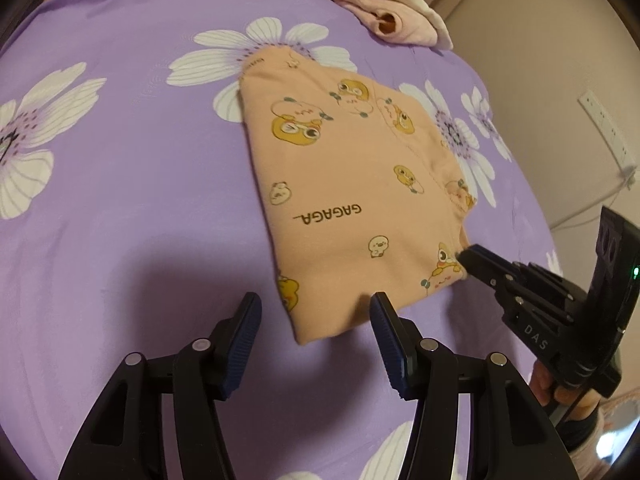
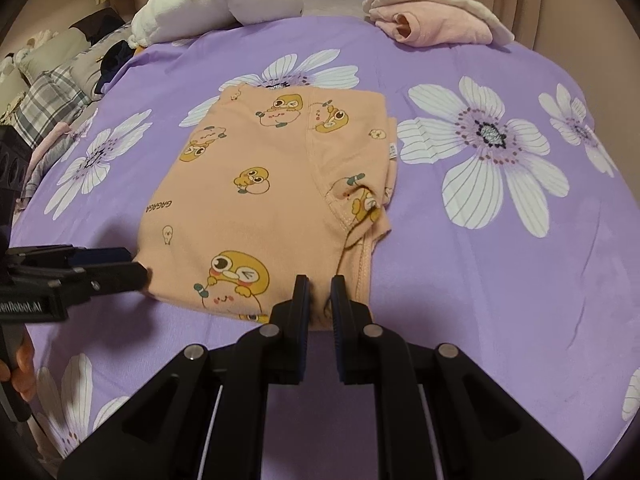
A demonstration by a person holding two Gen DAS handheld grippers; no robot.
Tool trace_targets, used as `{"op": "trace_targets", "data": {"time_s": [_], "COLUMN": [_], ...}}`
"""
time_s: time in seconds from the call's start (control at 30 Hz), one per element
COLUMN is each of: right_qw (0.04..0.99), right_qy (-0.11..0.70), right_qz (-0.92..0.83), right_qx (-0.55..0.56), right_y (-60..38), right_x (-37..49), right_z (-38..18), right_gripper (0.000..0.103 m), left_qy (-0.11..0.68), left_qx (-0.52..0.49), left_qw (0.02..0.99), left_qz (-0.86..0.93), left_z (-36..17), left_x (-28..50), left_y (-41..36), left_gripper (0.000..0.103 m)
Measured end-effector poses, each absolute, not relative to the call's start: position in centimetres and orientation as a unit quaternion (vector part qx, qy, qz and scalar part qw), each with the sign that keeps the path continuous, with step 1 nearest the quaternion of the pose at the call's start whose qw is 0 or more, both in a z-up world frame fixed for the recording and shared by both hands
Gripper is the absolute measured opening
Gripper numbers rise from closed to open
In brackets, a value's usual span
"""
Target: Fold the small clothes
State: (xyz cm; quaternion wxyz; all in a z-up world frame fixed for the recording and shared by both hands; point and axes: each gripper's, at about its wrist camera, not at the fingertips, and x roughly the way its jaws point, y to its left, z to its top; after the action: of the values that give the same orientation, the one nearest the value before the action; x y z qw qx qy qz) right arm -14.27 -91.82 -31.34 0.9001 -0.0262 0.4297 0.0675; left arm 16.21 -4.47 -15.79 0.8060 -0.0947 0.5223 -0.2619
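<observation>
Peach cartoon-print folded garment [image 1: 352,200] reading "GAGAGA": right gripper [image 2: 320,300] clamped on its near hem; left gripper [image 1: 316,312] fingers apart astride its corner.

Both grippers were matte black, with ribbed dark-blue pads on their fingers [image 1: 244,344], silver pivot screws and white lettering.

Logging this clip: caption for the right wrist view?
Right gripper pinches the near edge of a folded peach garment on a purple floral sheet.

Both wrist views angle down, close — sharing the garment [image 1: 352,184].
</observation>
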Motion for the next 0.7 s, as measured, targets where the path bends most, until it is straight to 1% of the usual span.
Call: {"op": "trace_targets", "data": {"time_s": [0.1,0.17,0.3,0.4,0.47,0.5,0.53,0.57,0.63,0.7], "right_qw": [0.904,0.906,0.908,0.909,0.910,0.910,0.911,0.911,0.912,0.913], "right_qy": [0.422,0.418,0.413,0.412,0.410,0.409,0.408,0.408,0.406,0.404], "right_qz": [0.061,0.059,0.049,0.047,0.045,0.045,0.045,0.045,0.042,0.042], "right_qx": [-0.034,-0.037,-0.048,-0.046,-0.045,-0.045,-0.045,-0.044,-0.044,-0.044], "right_y": [-91.8,-91.7,-91.6,-91.6,-91.6,-91.7,-91.6,-91.7,-91.7,-91.6], "right_x": [-14.8,-15.2,-15.6,-15.9,-16.1,-16.2,-16.3,-16.3,-16.4,-16.6], "right_z": [-30.6,-30.3,-29.9,-29.6,-29.5,-29.4,-29.3,-29.2,-29.0,-28.9], "right_gripper": [0.013,0.019,0.021,0.028,0.036,0.037,0.041,0.046,0.050,0.052], "left_qy": [0.519,0.519,0.519,0.520,0.521,0.522,0.522,0.522,0.521,0.521], "left_qx": [-0.108,-0.115,-0.124,-0.128,-0.130,-0.131,-0.131,-0.134,-0.141,-0.145], "left_qw": [0.806,0.806,0.805,0.804,0.804,0.803,0.803,0.803,0.802,0.801], "left_qz": [-0.262,-0.260,-0.257,-0.256,-0.256,-0.256,-0.255,-0.255,-0.255,-0.256], "left_z": [-15.3,-15.0,-14.8,-14.8,-14.7,-14.7,-14.7,-14.8,-14.7,-14.7], "left_x": [16.2,16.3,16.3,16.3,16.3,16.2,16.2,16.2,16.3,16.4], "left_y": [-3.7,-3.2,-2.8,-2.5,-2.4,-2.3,-2.3,-2.2,-2.1,-2.1], "left_gripper": [0.055,0.055,0.055,0.055,0.055,0.056,0.059,0.063,0.064,0.064]}}
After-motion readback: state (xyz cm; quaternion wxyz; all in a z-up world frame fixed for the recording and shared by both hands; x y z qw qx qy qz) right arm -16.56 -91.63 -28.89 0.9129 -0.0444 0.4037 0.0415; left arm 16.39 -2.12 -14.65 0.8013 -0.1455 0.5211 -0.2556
